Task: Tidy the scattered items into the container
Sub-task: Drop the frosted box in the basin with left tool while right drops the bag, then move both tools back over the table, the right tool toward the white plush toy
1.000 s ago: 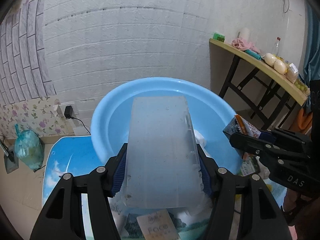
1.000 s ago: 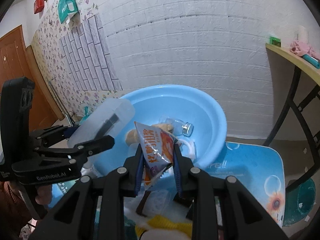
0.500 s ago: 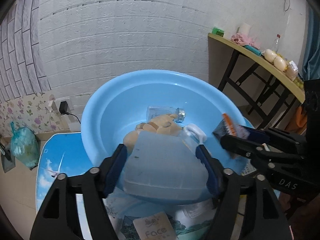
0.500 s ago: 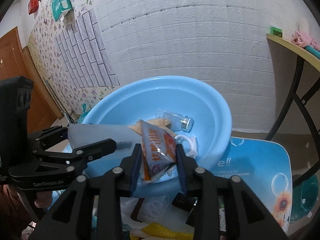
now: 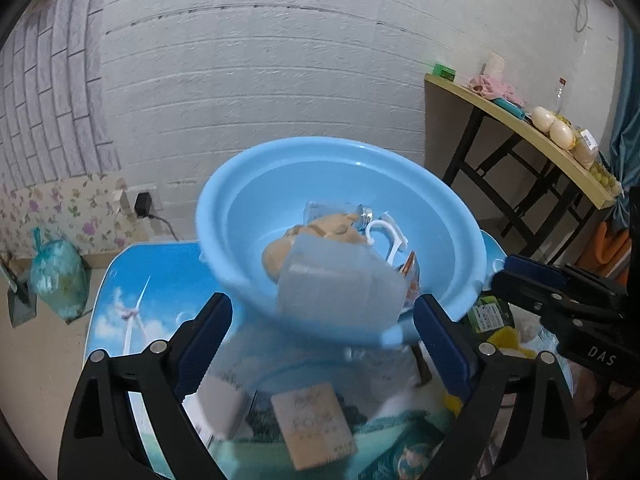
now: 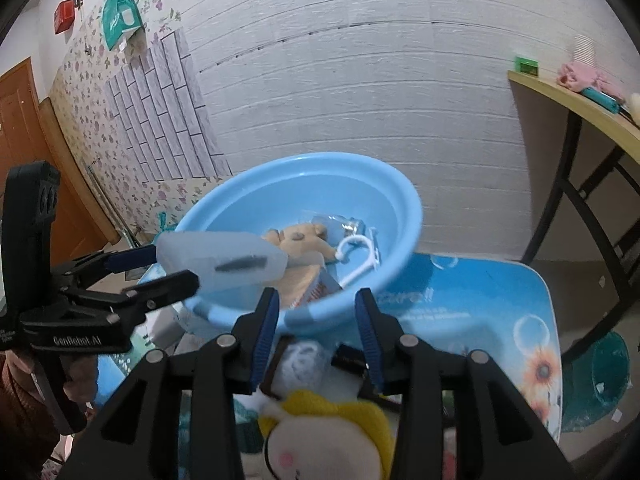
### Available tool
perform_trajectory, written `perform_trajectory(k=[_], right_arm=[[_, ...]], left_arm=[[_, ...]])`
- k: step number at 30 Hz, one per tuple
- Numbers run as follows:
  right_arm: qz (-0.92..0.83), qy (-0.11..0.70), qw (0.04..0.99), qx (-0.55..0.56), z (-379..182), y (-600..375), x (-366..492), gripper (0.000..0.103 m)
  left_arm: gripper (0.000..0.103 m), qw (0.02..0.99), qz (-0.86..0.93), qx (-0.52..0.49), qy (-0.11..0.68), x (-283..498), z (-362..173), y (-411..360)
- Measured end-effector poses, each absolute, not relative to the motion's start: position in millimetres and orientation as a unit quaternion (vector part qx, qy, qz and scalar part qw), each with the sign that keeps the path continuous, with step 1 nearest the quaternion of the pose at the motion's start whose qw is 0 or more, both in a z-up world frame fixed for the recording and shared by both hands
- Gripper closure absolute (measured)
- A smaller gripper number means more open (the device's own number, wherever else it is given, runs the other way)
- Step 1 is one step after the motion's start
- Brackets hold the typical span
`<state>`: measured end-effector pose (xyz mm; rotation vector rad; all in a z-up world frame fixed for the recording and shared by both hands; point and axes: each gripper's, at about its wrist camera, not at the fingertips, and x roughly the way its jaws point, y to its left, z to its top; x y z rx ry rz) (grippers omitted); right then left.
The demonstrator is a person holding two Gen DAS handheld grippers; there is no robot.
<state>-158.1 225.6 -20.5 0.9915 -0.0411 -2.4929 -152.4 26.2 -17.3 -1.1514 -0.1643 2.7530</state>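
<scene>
Left claw (image 5: pixel 322 330) spread wide, just opened; clear box (image 5: pixel 336 280) seen resting on basin (image 5: pixel 224 216) rim, unclamped. Right claw (image 6: pixel 316 328) parted, just opened, empty; snack packet (image 6: pixel 316 286) inside basin. Yellow plush (image 6: pixel 332 428) on tabletop (image 6: pixel 480 304) shown only in right view.

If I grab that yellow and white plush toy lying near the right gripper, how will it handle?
The yellow and white plush toy looks soft, so it would probably squash and flop in the jaws rather than hold its shape. It seems light for its bulk. Its fuzzy fabric should grip the pads well, and it looks unlikely to roll or break.
</scene>
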Motion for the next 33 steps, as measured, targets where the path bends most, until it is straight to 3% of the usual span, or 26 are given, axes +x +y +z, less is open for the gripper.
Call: perform_trajectory(k=[12, 15, 25, 29, 33], right_arm=[[-0.901, -0.015, 0.207, 0.381, -28.0, 242.8, -112.1, 0.063], [-0.901, -0.016, 0.199, 0.385, -30.8, 245.9, -101.1, 0.050], [-0.896, -0.014, 0.176, 0.407, -44.1, 257.7, -73.1, 0.044], [-0.893, -0.009, 0.171, 0.416, -49.2, 257.8, -68.3, 0.028], [-0.893, -0.005, 0.167, 0.417, -51.8, 257.2, -65.8, 0.025]], left_arm=[[0.010, 0.032, 0.919, -0.388, -0.063, -98.4, -21.0, -3.0], [0.010, 0.023, 0.917, -0.394, -0.063, -82.0, -27.0, -11.0], [0.009, -0.004, 0.912, -0.406, -0.053, -46.5, -44.4, -31.9], [0.009, -0.005, 0.913, -0.407, -0.037, -40.9, -47.8, -33.9], [0.009, -0.005, 0.913, -0.408, -0.021, -40.5, -51.4, -35.4]])
